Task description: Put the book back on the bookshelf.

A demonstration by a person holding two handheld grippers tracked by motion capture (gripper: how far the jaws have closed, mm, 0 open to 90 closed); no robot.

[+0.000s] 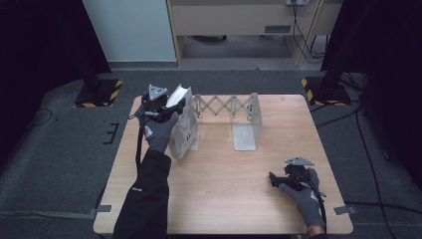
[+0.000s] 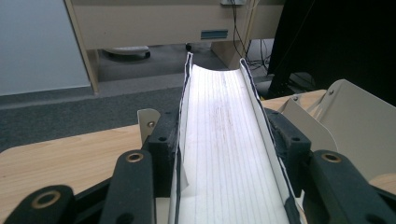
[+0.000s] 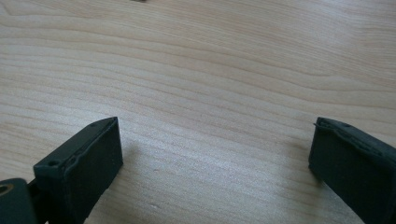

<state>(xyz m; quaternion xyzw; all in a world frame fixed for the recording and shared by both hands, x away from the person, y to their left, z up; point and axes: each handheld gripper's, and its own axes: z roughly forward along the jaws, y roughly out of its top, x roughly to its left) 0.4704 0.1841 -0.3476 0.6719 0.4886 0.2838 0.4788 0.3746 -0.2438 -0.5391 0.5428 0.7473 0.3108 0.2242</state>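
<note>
At the near right corner of the wooden bench [image 1: 224, 189], a gloved hand rests the right tongs [image 1: 274, 178] low on the bare surface, their two black jaws standing wide apart with nothing between them; the right gripper view looks along them at plain wood grain. Farther back on the left, the other gloved hand [image 1: 158, 133], on a dark sleeve reaching in from the bottom edge, holds the left tongs [image 1: 171, 105] at the bench's far left corner. Those jaws are clamped on a book [image 2: 224, 140], gripping it by its dark covers so that the white page edges face the camera in the left gripper view. The book [image 1: 179, 94] sits at the left end plate of a grey expandable book rack [image 1: 226, 117], which stands along the far edge of the bench, its scissor lattice stretched between two upright plates. Beyond the bench lie dark carpet, a pale cabinet and trailing cables.
</note>
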